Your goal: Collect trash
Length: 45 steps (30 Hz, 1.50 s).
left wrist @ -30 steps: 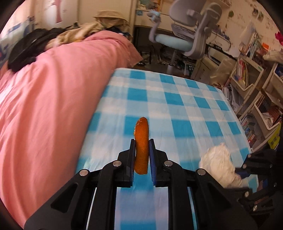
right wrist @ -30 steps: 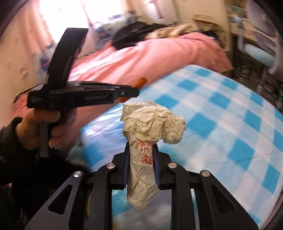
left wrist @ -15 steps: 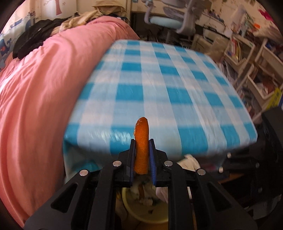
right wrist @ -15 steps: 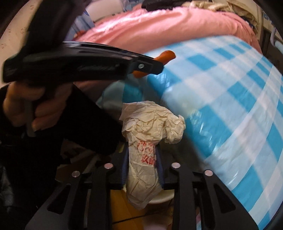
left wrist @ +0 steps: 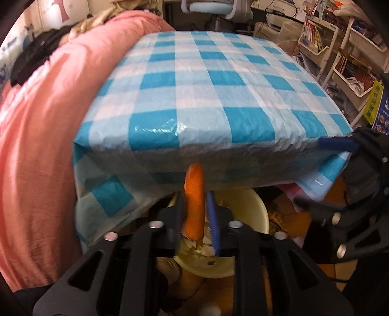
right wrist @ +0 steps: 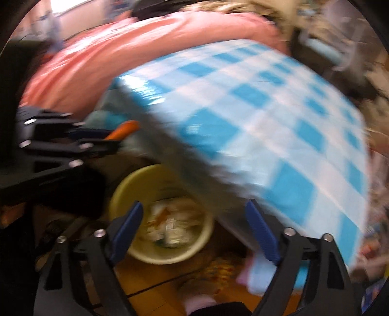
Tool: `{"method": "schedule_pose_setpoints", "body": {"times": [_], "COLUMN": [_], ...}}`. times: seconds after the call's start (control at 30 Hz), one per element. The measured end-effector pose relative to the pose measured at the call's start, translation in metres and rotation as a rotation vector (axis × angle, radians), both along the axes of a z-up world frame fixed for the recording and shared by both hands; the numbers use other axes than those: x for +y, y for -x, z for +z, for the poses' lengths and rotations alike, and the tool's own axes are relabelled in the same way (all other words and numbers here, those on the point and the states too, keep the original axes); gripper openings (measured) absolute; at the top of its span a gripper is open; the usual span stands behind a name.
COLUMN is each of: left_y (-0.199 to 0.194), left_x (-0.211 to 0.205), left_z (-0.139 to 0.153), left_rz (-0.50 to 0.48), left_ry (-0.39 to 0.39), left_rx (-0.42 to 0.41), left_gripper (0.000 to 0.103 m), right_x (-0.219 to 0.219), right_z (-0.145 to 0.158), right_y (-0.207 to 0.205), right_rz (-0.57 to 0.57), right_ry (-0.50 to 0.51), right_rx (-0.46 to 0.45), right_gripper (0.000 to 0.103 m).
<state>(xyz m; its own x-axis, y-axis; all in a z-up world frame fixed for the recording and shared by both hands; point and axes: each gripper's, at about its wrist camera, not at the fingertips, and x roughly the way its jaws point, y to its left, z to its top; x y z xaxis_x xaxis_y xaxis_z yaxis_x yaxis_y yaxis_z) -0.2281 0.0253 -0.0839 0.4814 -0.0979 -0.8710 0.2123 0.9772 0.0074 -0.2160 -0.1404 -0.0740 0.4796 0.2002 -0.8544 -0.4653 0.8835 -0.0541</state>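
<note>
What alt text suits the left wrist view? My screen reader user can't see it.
The left gripper pinches an upright orange peel above a pale yellow bin of trash, under the edge of a blue-checked table. A pink blanket lies left.

daylight comes in soft from a bright window (right wrist: 65, 4) at the far upper left, blown out white. the left view is fairly sharp, with glare on the plastic checked cloth (left wrist: 158, 128) at the tabletop edge. the right view is smeared with motion blur throughout. both bend hard toward dark round corners, with shadow under the tabletop.
</note>
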Motion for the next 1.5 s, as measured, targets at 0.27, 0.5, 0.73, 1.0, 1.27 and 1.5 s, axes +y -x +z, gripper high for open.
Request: {"method": "schedule_pose_setpoints", "body": {"times": [0.27, 0.5, 0.73, 1.0, 1.27, 1.5], "left_y": [0.019, 0.021, -0.029, -0.096, -0.114, -0.110], "left_x": [0.007, 0.008, -0.008, -0.019, -0.028, -0.026], "left_z": [0.042, 0.090, 0.125, 0.135, 0.134, 0.134], "left_rz": [0.080, 0.122, 0.113, 0.120, 0.065, 0.062], "left_ry": [-0.025, -0.037, -0.038, -0.037, -0.051, -0.042], "left_rx": [-0.232, -0.452, -0.565, -0.574, -0.557, -0.549], "left_gripper": [0.082, 0.095, 0.096, 0.096, 0.096, 0.096], "right_x": [-0.047, -0.061, -0.077, -0.088, -0.078, -0.074], "right_z": [0.046, 0.077, 0.111, 0.093, 0.097, 0.098], "right_y": [0.024, 0.032, 0.000, -0.039, -0.042, -0.043], "right_rz": [-0.370, -0.527, -0.515, -0.573, -0.545, -0.513], "right_ry": [-0.026, -0.085, -0.116, -0.166, -0.155, -0.154], "right_rx": [-0.242, -0.419, -0.529, -0.450, -0.471, -0.468], "right_gripper": [0.096, 0.096, 0.096, 0.096, 0.096, 0.096]}}
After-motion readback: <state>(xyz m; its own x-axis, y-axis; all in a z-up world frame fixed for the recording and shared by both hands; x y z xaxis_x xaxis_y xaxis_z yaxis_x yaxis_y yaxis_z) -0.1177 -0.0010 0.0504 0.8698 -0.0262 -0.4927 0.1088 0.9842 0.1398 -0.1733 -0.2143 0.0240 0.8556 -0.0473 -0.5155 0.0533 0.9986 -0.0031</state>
